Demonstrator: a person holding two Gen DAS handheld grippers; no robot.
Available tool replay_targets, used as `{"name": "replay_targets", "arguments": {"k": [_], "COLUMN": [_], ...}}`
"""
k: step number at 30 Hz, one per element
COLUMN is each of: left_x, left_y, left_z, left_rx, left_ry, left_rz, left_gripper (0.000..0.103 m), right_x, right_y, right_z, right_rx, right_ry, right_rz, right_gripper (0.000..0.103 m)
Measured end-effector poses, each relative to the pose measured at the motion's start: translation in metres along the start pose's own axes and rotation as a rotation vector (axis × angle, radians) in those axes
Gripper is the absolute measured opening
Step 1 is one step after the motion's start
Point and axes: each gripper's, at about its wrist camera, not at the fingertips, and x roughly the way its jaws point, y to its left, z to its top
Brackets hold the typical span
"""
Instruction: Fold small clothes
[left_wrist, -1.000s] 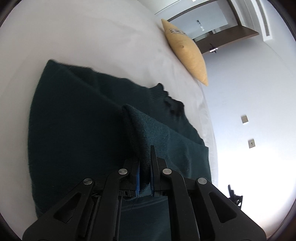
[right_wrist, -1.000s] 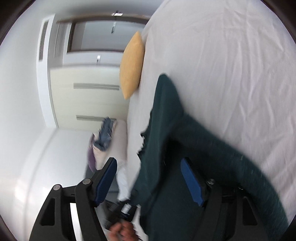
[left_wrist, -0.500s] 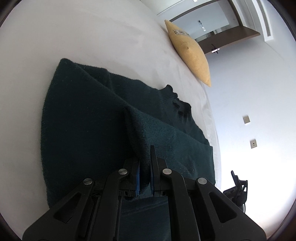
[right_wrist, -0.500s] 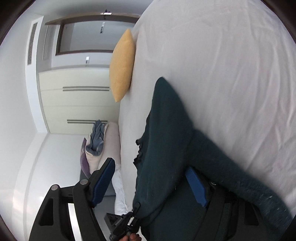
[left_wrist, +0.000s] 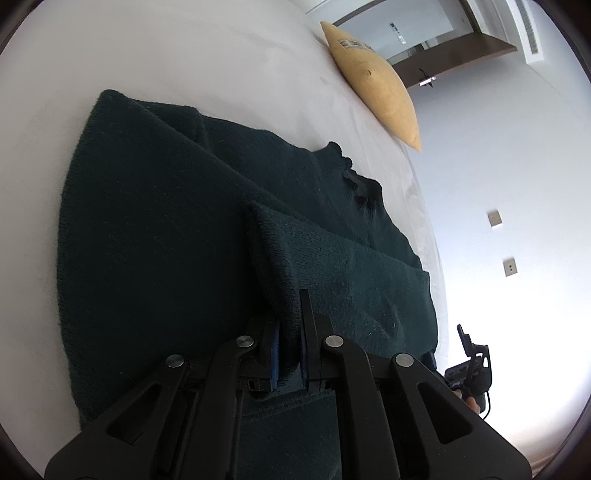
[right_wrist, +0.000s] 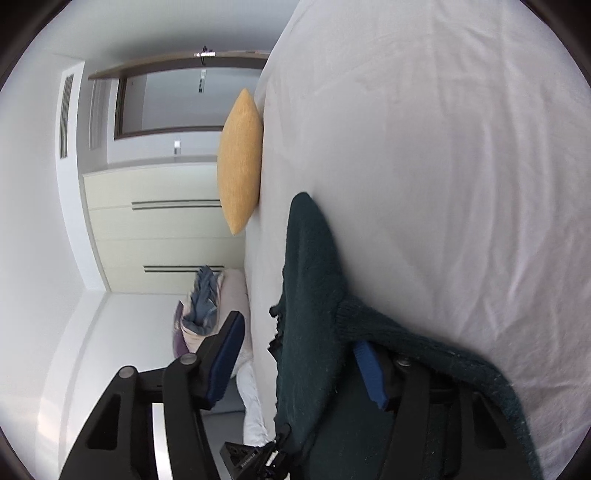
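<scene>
1. My right gripper (right_wrist: 295, 363) points along the edge of a white bed (right_wrist: 443, 147); its jaws have just been closing and stand apart, blue pads (right_wrist: 225, 363) showing.
2. A dark green knitted sweater (right_wrist: 310, 295) lies between the jaws, draped over the right finger and trailing onto the sheet. The left pad is clear of it.
3. A yellow cushion (right_wrist: 240, 162) stands at the bed's edge.
4. Beyond, I see a cream wardrobe (right_wrist: 155, 236) and a heap of bluish clothes (right_wrist: 201, 306).
</scene>
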Motion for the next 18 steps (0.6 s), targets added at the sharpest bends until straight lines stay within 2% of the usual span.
{"name": "replay_targets", "arguments": {"k": [5, 7, 11, 14, 16, 18], "left_x": [0.002, 0.004, 0.005, 0.007, 0.008, 0.008], "left_y": [0.003, 0.004, 0.003, 0.0, -0.002, -0.005], "left_z": [0.001, 0.001, 0.0, -0.003, -0.003, -0.005], "left_rx": [-0.01, -0.006, 0.008, 0.02, 0.026, 0.042], "left_ry": [0.005, 0.003, -0.001, -0.003, -0.003, -0.008], "left_rz": [-0.006, -0.003, 0.004, 0.018, 0.026, 0.038], "left_gripper": [0.007, 0.007, 0.007, 0.008, 0.008, 0.008], "right_x": [0.003, 0.004, -0.004, -0.01, -0.003, 0.014], "right_y": [0.001, 0.008, 0.032, 0.065, 0.086, 0.093], "right_z": [-0.001, -0.005, -0.031, -0.034, -0.025, -0.013], "right_rx": [-0.013, -0.029, -0.11, -0.218, -0.278, -0.288], "right_ry": [0.013, 0.032, 0.089, 0.068, 0.051, 0.081], "right_rz": [-0.011, -0.053, -0.175, -0.151, -0.125, -0.078], "right_gripper": [0.056, 0.057, 0.071, 0.071, 0.074, 0.075]}}
